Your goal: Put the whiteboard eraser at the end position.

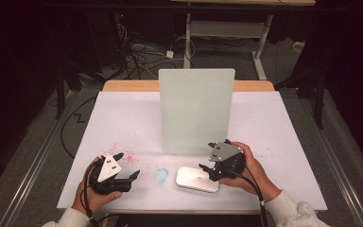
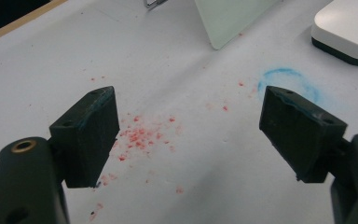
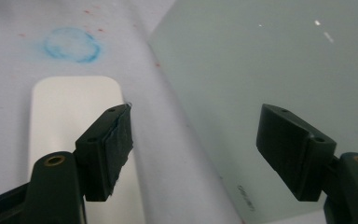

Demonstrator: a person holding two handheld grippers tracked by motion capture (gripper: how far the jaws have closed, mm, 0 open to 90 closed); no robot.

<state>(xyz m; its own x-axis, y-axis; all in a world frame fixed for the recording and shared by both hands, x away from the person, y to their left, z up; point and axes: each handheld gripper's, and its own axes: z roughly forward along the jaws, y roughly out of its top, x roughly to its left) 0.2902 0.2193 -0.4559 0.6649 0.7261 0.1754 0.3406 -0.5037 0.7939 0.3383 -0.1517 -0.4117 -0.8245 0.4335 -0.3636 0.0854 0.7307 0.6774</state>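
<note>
A flat white device with rounded corners [image 1: 197, 178] lies on the white table sheet [image 1: 123, 123] near the front edge. In the right gripper view the device [image 3: 70, 121] sits under the left jaw. My right gripper [image 1: 208, 158] hovers just above the device's right end, held by a hand. It [image 3: 196, 140] is open with nothing between its pads. A pale green panel [image 1: 196, 111] stands upright behind it, close to the right jaw [image 3: 270, 70]. My left gripper [image 1: 126, 165] rests at the front left, open and empty [image 2: 186, 121].
A blue chalky ring [image 1: 161, 175] marks the sheet between the two grippers, left of the device. Red specks [image 1: 125, 156] are scattered by the left gripper. The wooden table edge [image 1: 123, 85] runs along the back, with cables on the floor beyond it.
</note>
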